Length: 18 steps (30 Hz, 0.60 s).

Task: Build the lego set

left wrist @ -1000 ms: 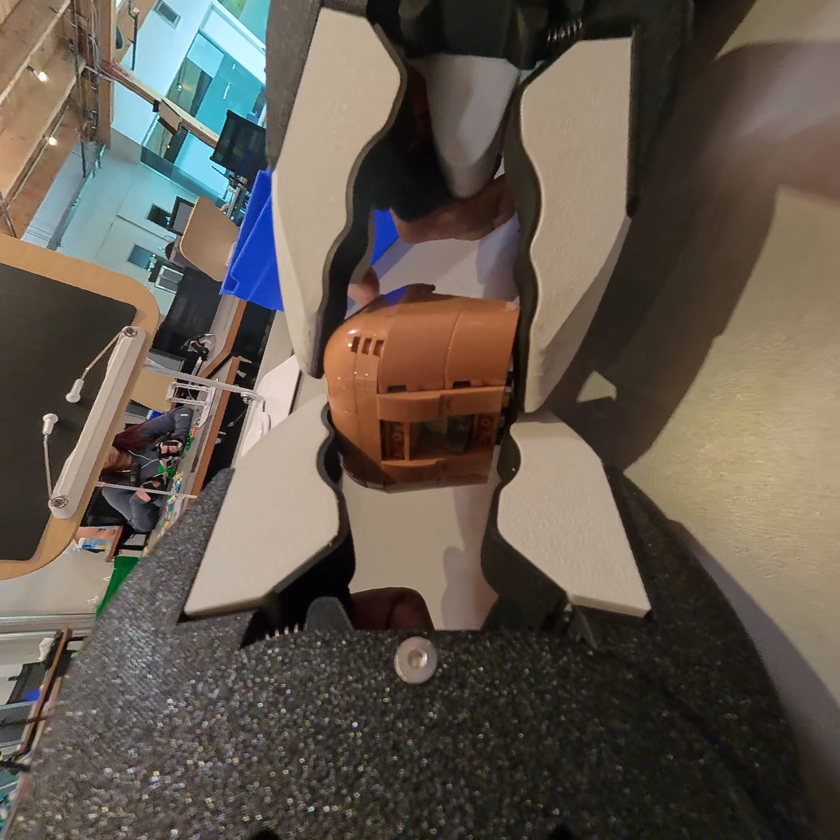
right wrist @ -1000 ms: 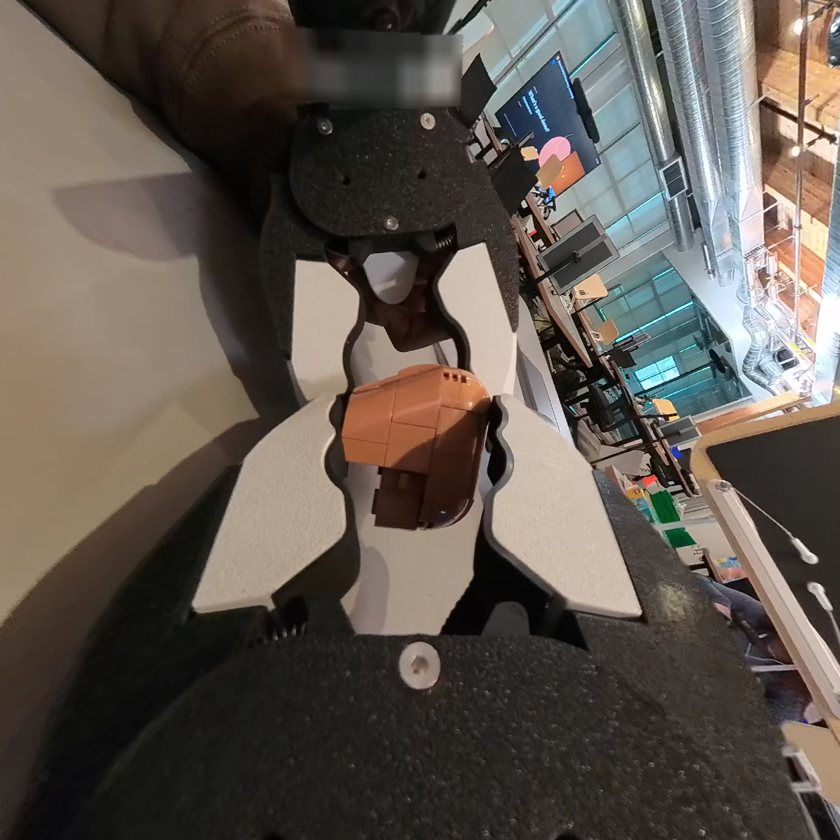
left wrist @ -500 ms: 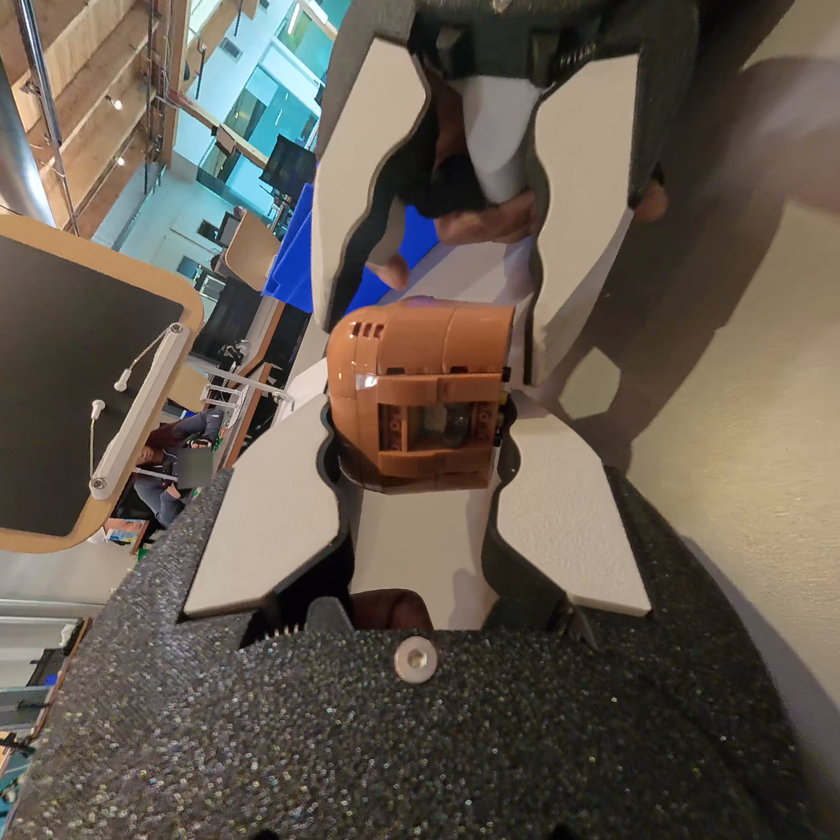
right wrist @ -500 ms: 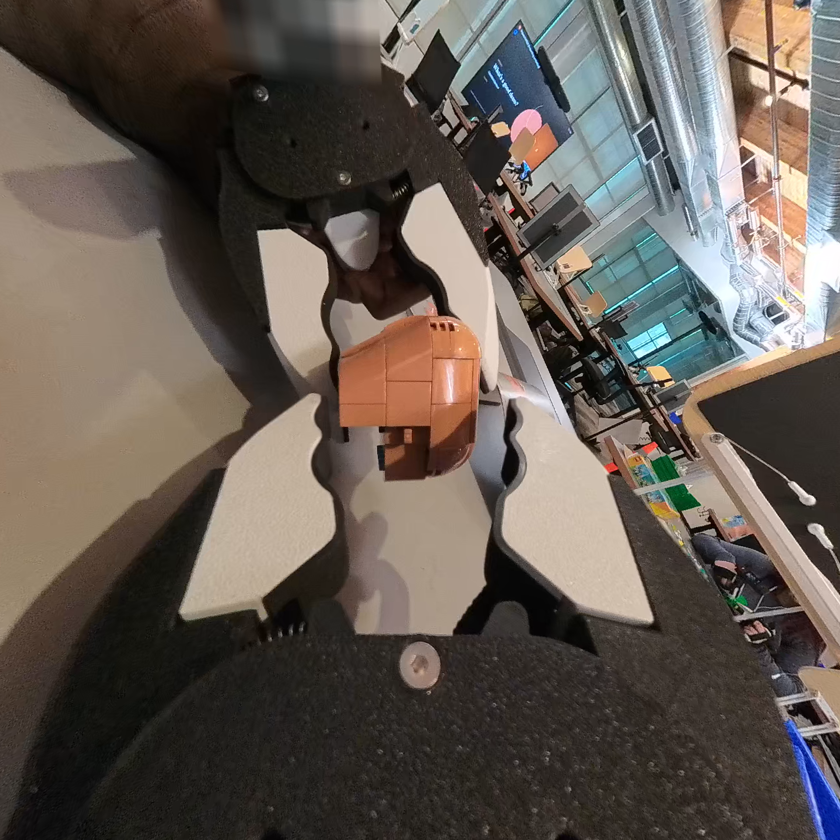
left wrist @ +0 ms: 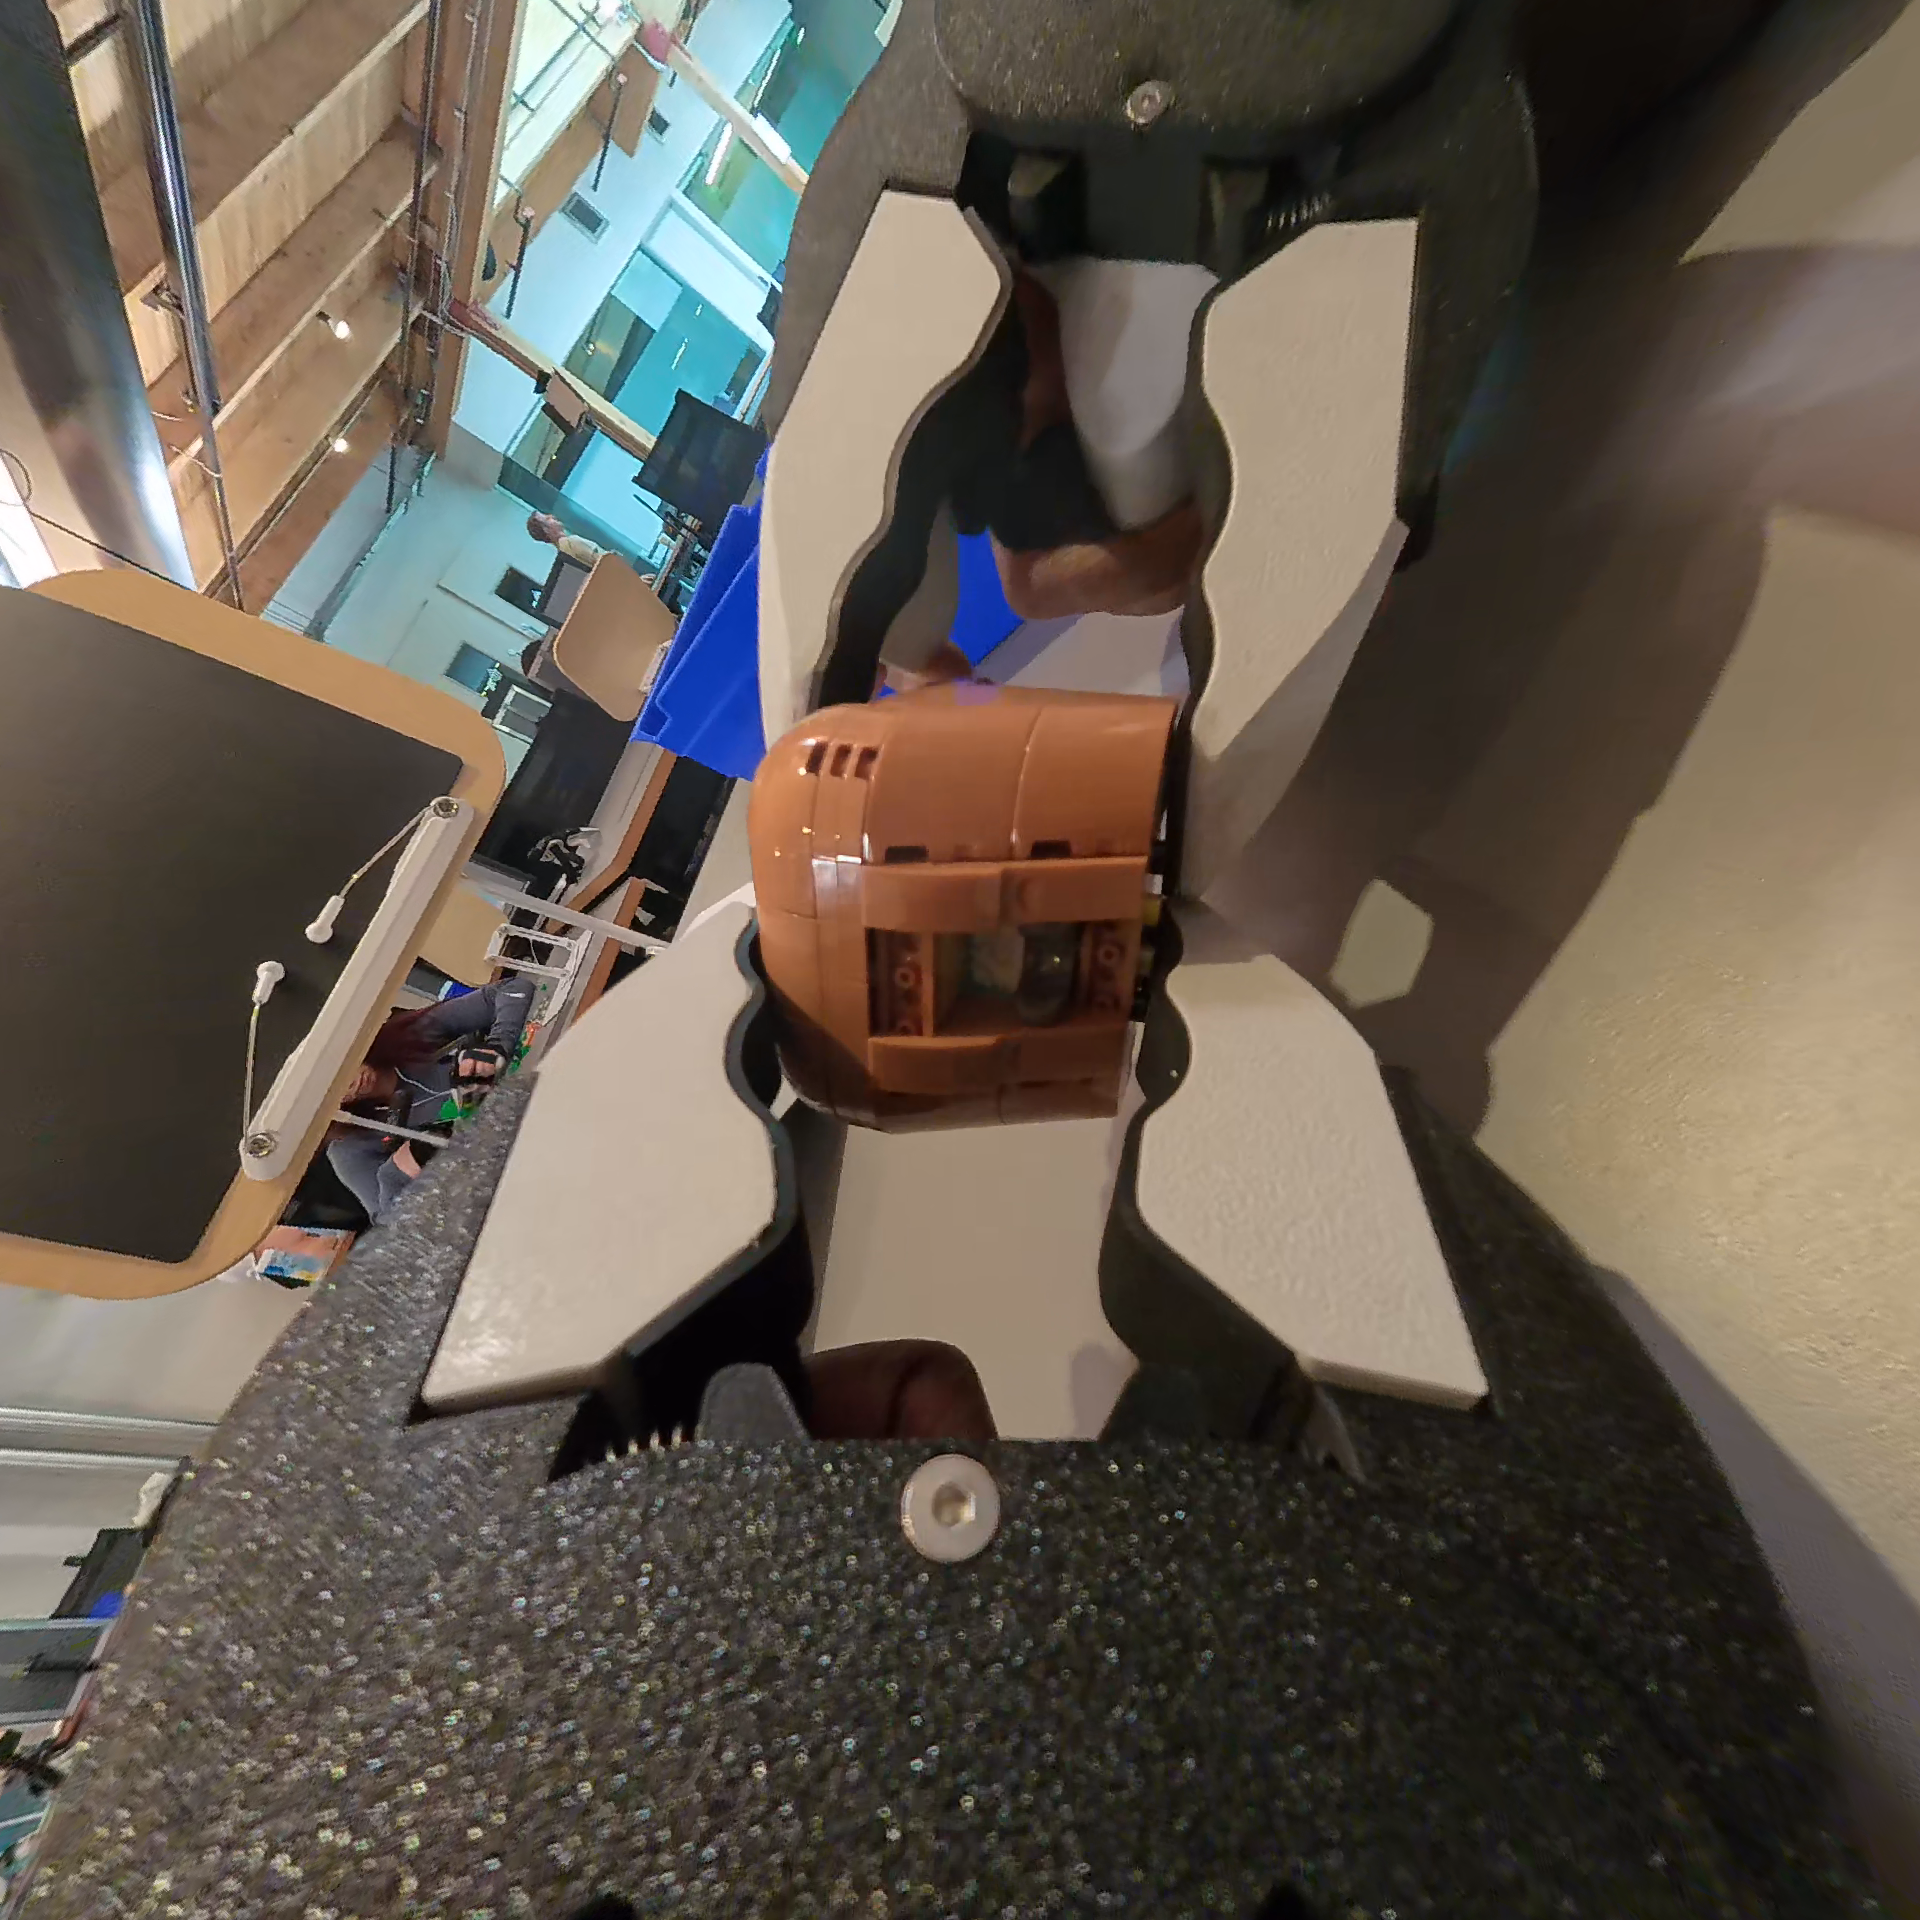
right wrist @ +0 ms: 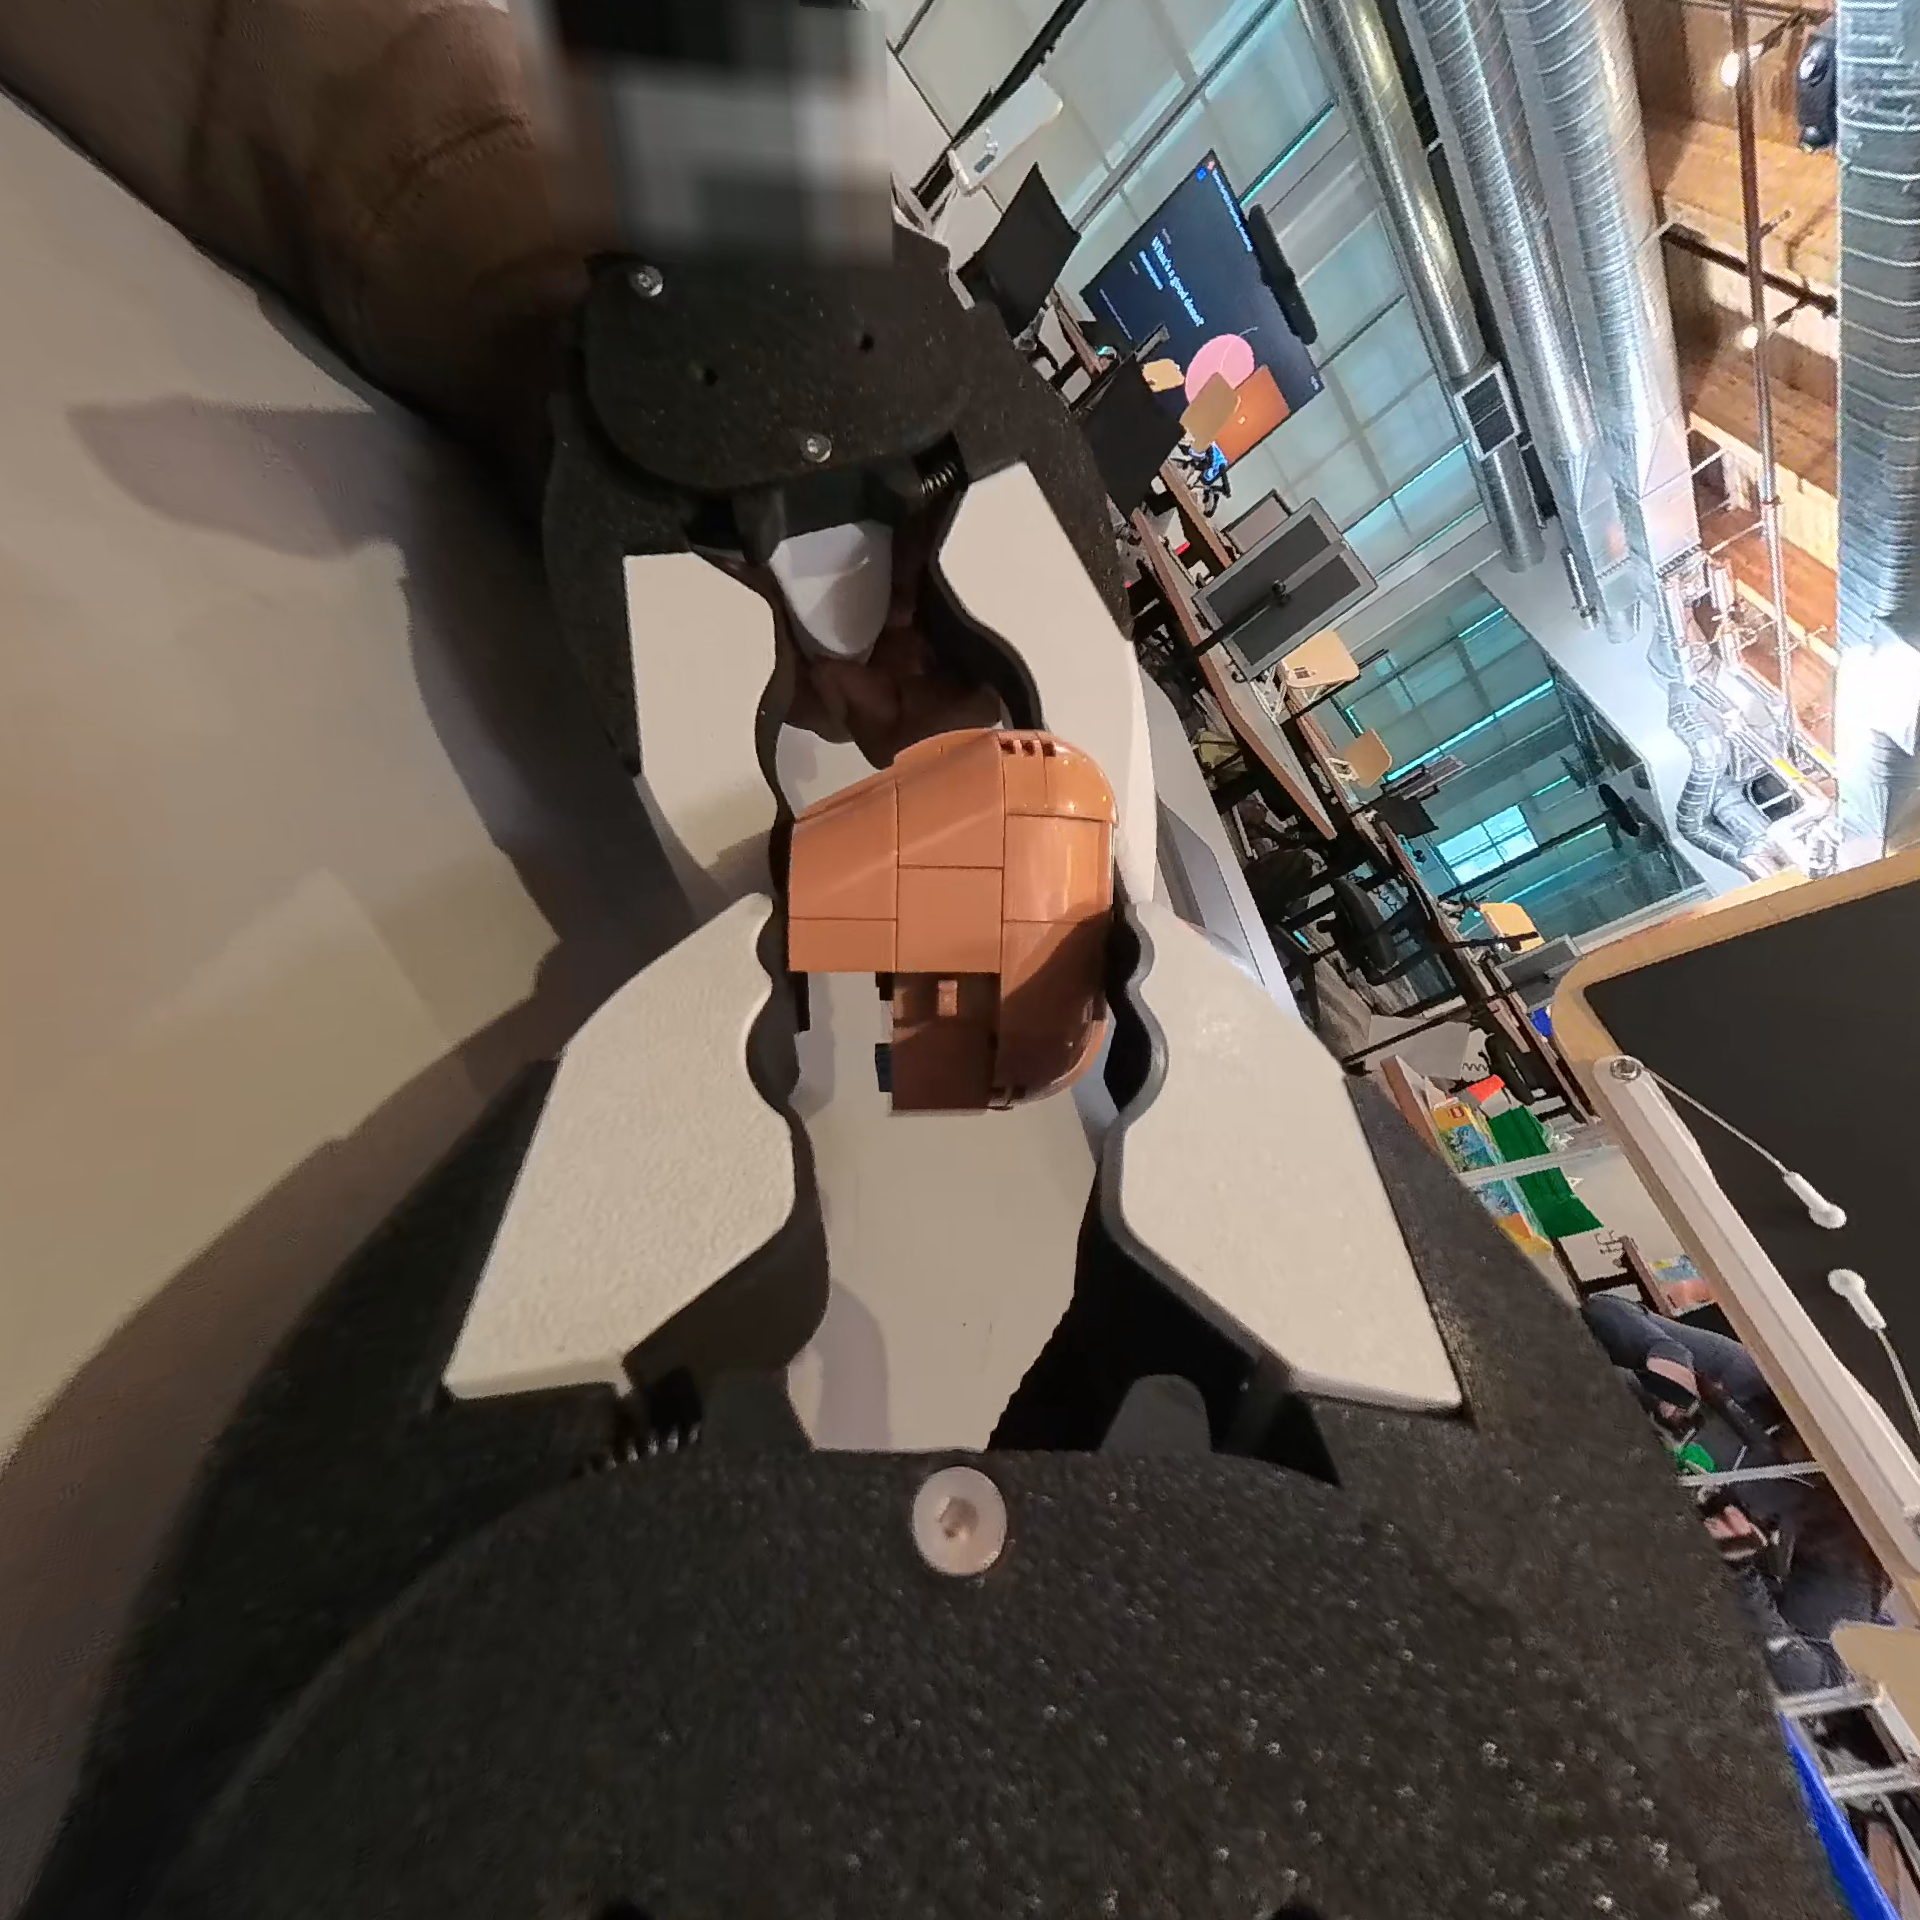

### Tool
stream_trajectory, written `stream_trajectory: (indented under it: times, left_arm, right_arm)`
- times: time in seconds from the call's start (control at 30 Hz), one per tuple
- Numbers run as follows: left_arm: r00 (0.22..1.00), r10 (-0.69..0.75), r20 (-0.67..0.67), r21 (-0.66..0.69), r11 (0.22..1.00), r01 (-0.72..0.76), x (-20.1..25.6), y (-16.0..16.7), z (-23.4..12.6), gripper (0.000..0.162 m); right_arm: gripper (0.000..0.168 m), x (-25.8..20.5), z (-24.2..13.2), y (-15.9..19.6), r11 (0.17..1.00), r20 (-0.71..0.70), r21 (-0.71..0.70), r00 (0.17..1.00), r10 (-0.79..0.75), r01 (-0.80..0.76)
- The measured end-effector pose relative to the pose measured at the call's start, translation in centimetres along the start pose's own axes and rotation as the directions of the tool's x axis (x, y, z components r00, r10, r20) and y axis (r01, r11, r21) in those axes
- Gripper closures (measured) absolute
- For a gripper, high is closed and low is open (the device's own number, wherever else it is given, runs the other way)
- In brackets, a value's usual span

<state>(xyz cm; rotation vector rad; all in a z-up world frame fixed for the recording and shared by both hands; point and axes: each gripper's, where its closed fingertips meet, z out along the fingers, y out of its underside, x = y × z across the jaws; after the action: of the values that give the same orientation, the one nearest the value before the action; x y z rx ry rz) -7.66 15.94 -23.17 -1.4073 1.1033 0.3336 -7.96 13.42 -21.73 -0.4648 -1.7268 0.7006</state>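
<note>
A rounded brown lego build (left wrist: 966,831) hangs in the air between my two grippers, which face each other. In the left wrist view my left gripper (left wrist: 961,945) comes in from below, shut on the build's lower part, which has a windowed face. My right gripper (left wrist: 997,732) comes in from the top, its fingertips against the build's upper sides. In the right wrist view the build (right wrist: 935,883) shows its smooth curved shell. My right gripper (right wrist: 951,935) is shut on it, and the left gripper (right wrist: 951,831) holds it from the far side.
The pale table surface (left wrist: 1683,1143) runs along one side of both tilted views. A blue bin (left wrist: 707,696) and a black wood-edged board (left wrist: 208,883) stand beyond. A person's brown sleeve (right wrist: 312,156) is behind the left gripper. People sit at desks far off.
My right gripper opened half a second ago and has closed on the build again. The build turned from tilted to square in its view. The left gripper kept its hold.
</note>
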Motion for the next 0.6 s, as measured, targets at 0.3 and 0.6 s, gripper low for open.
stream_trajectory:
  times: [0.3,0.6]
  left_arm:
    - [0.993,0.049,0.106,-0.11,0.993,-0.037,-1.2,1.6,0.6,0.093]
    - [0.991,0.114,0.067,-0.211,0.973,-0.098,-0.6,3.0,0.8,0.093]
  right_arm:
    - [0.108,1.1,0.2,0.8,0.998,-0.064,-0.034,0.997,0.041,-0.043]
    - [0.094,0.2,0.8,1.8,0.992,-0.028,-0.115,0.998,-0.049,0.045]
